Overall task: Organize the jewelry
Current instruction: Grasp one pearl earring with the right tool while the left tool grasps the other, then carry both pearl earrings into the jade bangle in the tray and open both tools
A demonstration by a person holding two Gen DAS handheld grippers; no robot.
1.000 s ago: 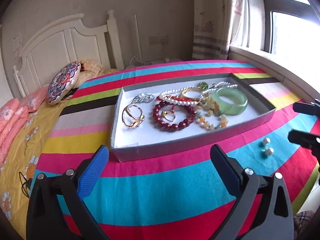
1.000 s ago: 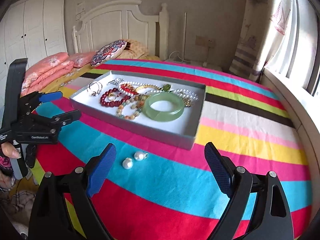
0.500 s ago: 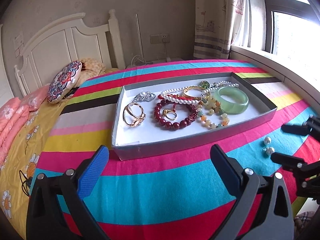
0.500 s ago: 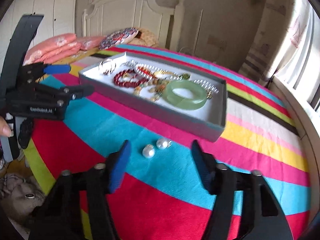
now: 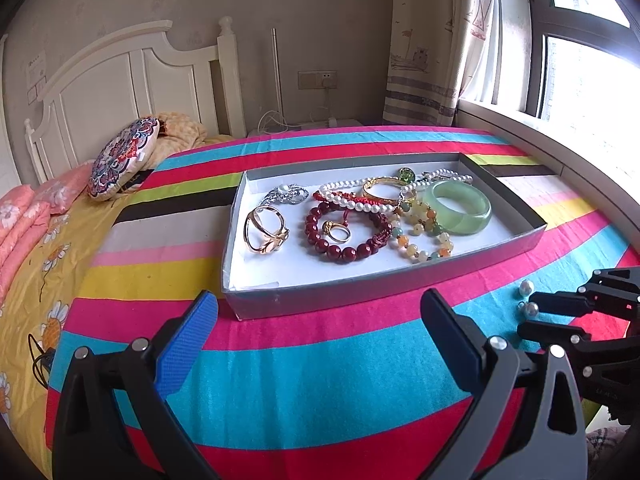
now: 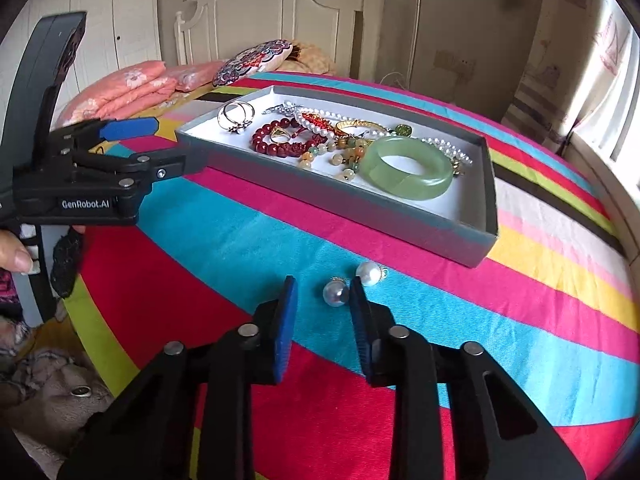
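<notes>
Two loose pearl earrings (image 6: 336, 293) (image 6: 369, 273) lie on the striped cloth in front of a grey tray (image 6: 360, 208). My right gripper (image 6: 322, 286) is low over the cloth, its jaws closing. The nearer pearl sits between the fingertips against the right pad, with a gap to the left pad. The left wrist view shows the same gripper (image 5: 526, 316) at the nearer pearl (image 5: 531, 309). The tray (image 5: 400, 280) holds a green bangle (image 5: 458, 208), a red bead bracelet (image 5: 344, 236), a pearl strand (image 5: 352, 200) and a gold ring (image 5: 264, 230). My left gripper (image 5: 320, 304) stands open and empty before the tray.
The striped cloth (image 5: 280, 380) covers a round table that drops off at the near edge. A bed with a patterned pillow (image 5: 120, 156) and a white headboard stands behind on the left. A window sill (image 5: 560, 136) runs along the right. A hand (image 6: 16, 256) holds the left gripper.
My right gripper has come down and forward to the pearls, and its jaws have narrowed from wide to close around the nearer pearl. The left gripper has not moved.
</notes>
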